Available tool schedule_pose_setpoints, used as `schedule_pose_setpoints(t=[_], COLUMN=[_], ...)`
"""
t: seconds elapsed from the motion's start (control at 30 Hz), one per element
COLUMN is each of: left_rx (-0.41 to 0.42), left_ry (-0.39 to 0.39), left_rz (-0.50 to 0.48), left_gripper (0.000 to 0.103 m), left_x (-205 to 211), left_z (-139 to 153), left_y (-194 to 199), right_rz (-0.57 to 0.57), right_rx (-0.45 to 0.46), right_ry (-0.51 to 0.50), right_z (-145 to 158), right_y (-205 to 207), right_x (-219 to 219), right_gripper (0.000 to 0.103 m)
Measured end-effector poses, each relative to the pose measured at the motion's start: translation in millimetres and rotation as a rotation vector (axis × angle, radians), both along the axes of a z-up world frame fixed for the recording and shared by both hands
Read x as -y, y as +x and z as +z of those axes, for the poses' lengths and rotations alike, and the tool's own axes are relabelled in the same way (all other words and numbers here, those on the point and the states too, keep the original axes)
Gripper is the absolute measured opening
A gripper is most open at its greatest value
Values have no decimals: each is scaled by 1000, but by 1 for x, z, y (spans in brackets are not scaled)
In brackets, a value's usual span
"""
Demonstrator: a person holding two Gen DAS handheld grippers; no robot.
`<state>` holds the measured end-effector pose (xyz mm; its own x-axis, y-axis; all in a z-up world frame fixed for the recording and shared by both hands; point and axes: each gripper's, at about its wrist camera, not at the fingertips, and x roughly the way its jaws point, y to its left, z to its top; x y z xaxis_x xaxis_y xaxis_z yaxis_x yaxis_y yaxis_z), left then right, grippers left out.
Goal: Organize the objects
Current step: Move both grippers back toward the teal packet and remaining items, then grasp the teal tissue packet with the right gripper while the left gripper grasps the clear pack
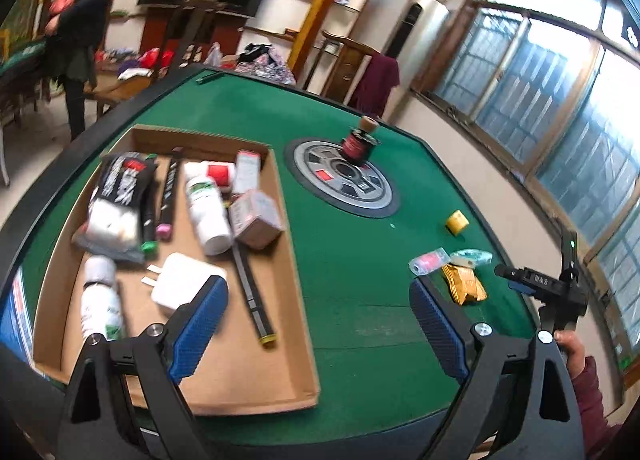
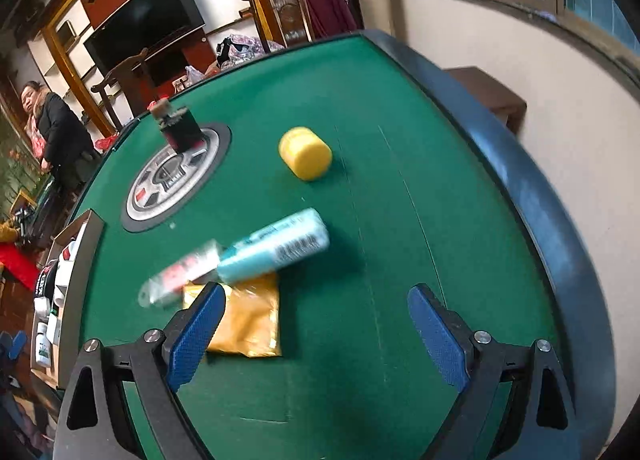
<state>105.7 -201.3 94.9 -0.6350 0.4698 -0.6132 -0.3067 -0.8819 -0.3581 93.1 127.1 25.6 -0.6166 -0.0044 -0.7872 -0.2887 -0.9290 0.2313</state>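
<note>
Several loose items: yellow cap (image 2: 305, 153); blurred teal tube (image 2: 276, 246); gold packet (image 2: 246, 320).

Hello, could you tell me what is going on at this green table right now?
A person with a gripper in each hand is sorting small items into a cardboard tray that already holds bottles, a white charger and boxes. Both the left gripper and the right gripper are open and hold nothing. A yellow cap, a light blue tube and a gold packet lie loose on the felt.
</note>
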Motion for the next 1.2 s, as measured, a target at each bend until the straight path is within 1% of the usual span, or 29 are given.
schedule_pose_setpoints(t=[0.1, 0.17, 0.23, 0.27, 0.3, 0.37, 0.47, 0.53, 0.57, 0.6, 0.63, 0.7, 0.73, 0.8, 0.87, 0.93, 1.0, 1.07, 1.1, 1.17, 1.2], left_rx=[-17, -12, 3, 11, 18, 23, 3, -19, -28, -37, -45, -62, -72, -89, -110, -129, -132, -119, -102, -77, -68], left_ry=[-78, -96, -95, -91, -92, -108, -139, -171, -184, -199, -212, -245, -263, -288, -326, -385, -424, -455, -470, -512, -521], left_rz=[-25, -41, -53, -59, -65, -83, -115, -140, -150, -164, -175, -197, -209, -245, -283, -320, -372, -438, -477, -521, -533], left_gripper=[92, 92, 92, 92, 92, 92, 92, 92, 92, 92, 92, 92, 92, 92, 91, 91, 90, 87, 83, 69, 64], left_x=[-25, -34, -44, -47, -51, -62, -77, -89, -95, -102, -108, -121, -129, -147, -165, -187, -207, -226, -235, -247, -249], left_z=[2, 1, -2, -3, -5, -6, -6, -6, -6, -6, -6, -6, -6, -6, -10, -18, -28, -39, -46, -59, -63], left_y=[6, 10, 11, 10, 9, 8, 8, 10, 11, 11, 10, 8, 7, 3, -2, -10, -19, -31, -38, -53, -58], right_rz=[-1, 2, 1, -5, -19, -34, -34, -13, 7, 28, 40, 67, 79, 78, 69, 57, 47, 39, 36, 34, 35], right_rx=[-6, -13, -26, -29, -50, -55, -61, -56, -52, -43, -34, -24, -24, -37, -55, -67, -75, -72, -75, -77, -76], right_ry=[-54, -142, -256, -294, -320, -365, -376, -363, -363, -360, -350, -317, -287, -232, -214, -230, -249, -306, -333, -369, -373], right_z=[-10, -18, -26, -31, -30, -31, -30, -29, -30, -30, -31, -35, -35, -34, -32, -34, -38, -44, -45, -48, -48], right_y=[-5, -12, -19, -24, -26, -32, -42, -50, -54, -59, -62, -71, -75, -79, -82, -82, -80, -78, -79, -79, -80], right_x=[-5, -11, -18, -22, -25, -30, -31, -24, -20, -13, -8, 2, 8, 10, 6, -3, -12, -21, -25, -30, -30], right_gripper=[95, 95, 95, 97, 97, 97, 96, 91, 82, 70, 63, 34, 29, 25, 23, 22, 22, 22, 22, 23, 23])
